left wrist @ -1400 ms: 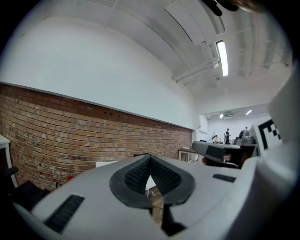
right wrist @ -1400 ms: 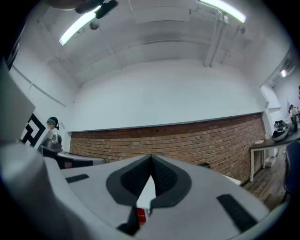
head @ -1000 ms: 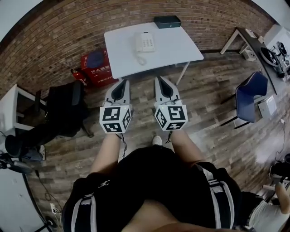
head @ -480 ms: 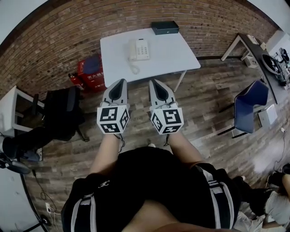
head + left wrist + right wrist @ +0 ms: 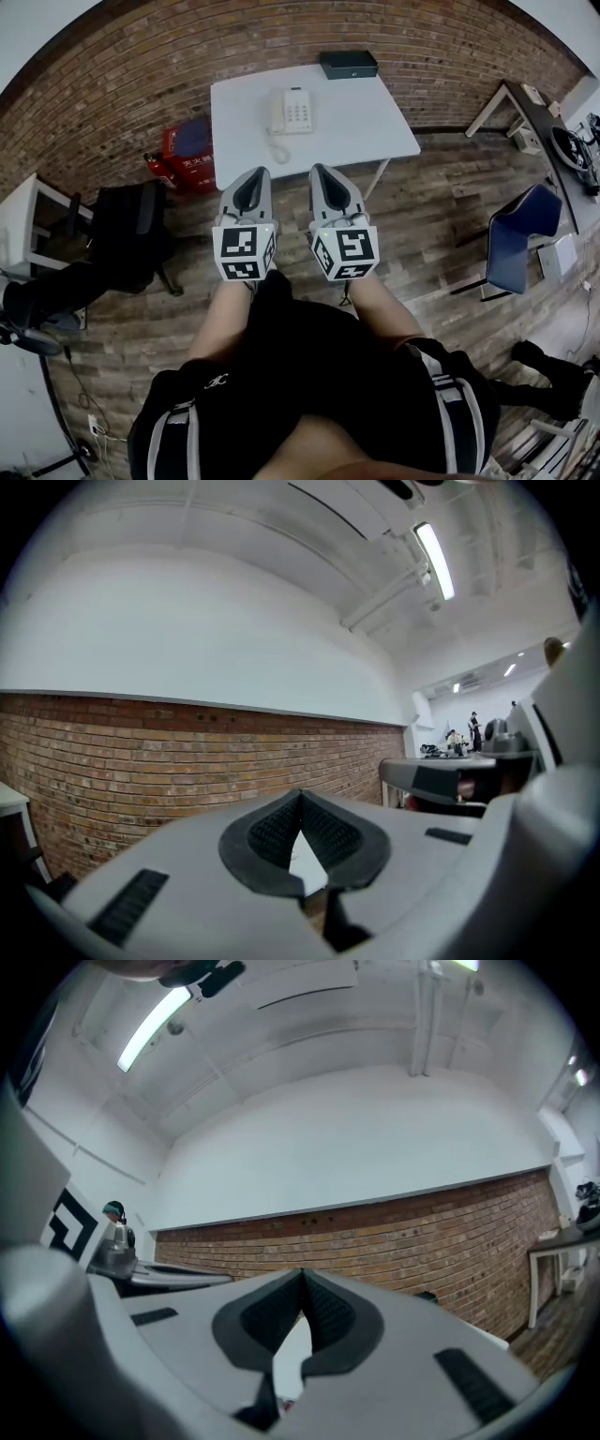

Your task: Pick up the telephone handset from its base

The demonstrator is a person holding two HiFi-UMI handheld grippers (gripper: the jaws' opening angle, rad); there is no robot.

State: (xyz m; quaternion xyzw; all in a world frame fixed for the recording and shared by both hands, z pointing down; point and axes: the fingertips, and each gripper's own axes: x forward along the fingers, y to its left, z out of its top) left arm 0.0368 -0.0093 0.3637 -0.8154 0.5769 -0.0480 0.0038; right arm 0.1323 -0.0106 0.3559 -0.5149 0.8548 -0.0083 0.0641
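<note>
A white telephone (image 5: 292, 111) sits on the white table (image 5: 366, 117), with its handset (image 5: 277, 111) resting along the left side of the base and a coiled cord (image 5: 276, 150) hanging toward the table's near edge. My left gripper (image 5: 256, 174) and right gripper (image 5: 322, 171) are held side by side over the wood floor, short of the table's near edge and pointing at it. Both are shut and hold nothing. In the left gripper view the jaw tips (image 5: 300, 794) meet, and they meet too in the right gripper view (image 5: 302, 1274); the phone is hidden in both.
A black box (image 5: 348, 64) lies at the table's far edge by the brick wall (image 5: 141, 84). Left of the table stand a red case (image 5: 192, 145) and a black office chair (image 5: 131, 234). A blue chair (image 5: 520, 239) and another desk (image 5: 539, 108) are at the right.
The person has stepped forward, and both grippers have come along level toward the table, still side by side and shut. The telephone has not moved.
</note>
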